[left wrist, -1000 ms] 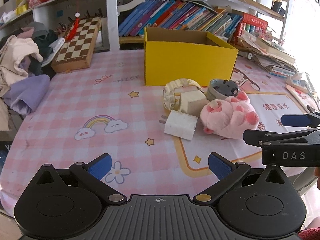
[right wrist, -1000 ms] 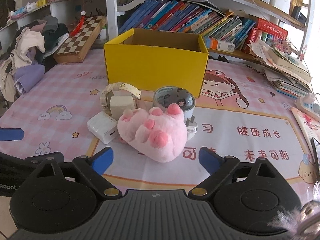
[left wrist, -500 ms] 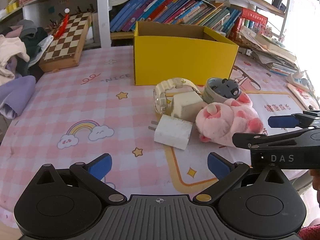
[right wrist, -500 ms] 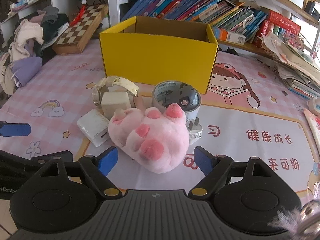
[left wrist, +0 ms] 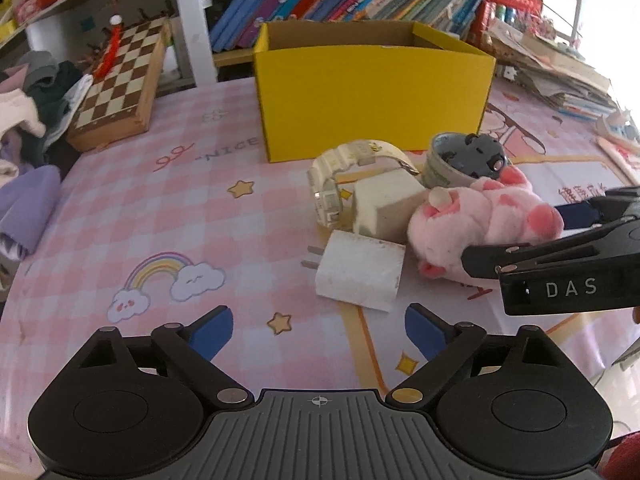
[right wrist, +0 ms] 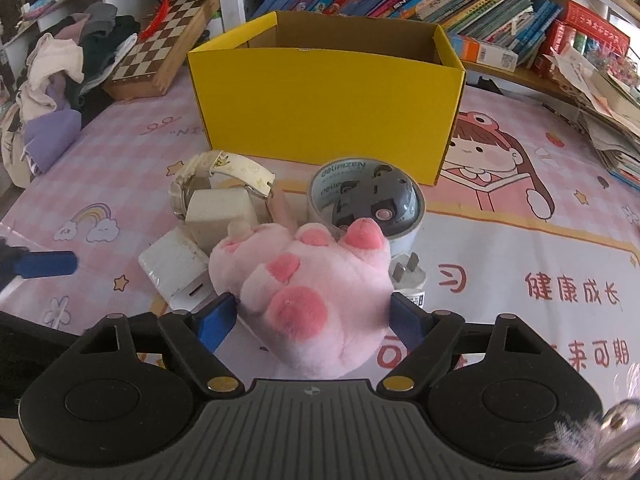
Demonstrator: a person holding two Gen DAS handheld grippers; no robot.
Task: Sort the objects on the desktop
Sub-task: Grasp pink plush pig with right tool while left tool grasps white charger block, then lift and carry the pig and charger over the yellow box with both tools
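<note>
The right wrist view shows the right gripper (right wrist: pixel 312 320) much closer to the fluffy pink paw-shaped plush toy (right wrist: pixel 304 292) than a second ago: then the toy lay well ahead of the blue-padded fingers, now its near end sits between them, one pad (right wrist: pixel 214 326) just beside its left flank and the other just beside its right. The jaws stand wide and have closed on nothing; whether the pads already touch the fur cannot be told. The toy rests on the pink checked tablecloth (right wrist: pixel 120 168), leaning against the grey roll of tape (right wrist: pixel 348 184) with a dark round gadget inside it, and beside the flat white charger block (right wrist: pixel 172 268), the cream cube-shaped adapter (right wrist: pixel 220 212) and the cream wristwatch (right wrist: pixel 224 168). Behind the cluster stands the open yellow cardboard box (right wrist: pixel 324 100), which looks empty as far as its inside shows. In the left wrist view the left gripper (left wrist: pixel 318 334) has also advanced, its fingers spread and empty, with the charger block just ahead of them. The approach appears finished for the right side, so closing on the plush and carrying it to the box is probably the first sorting step, with nothing yet put away.
</note>
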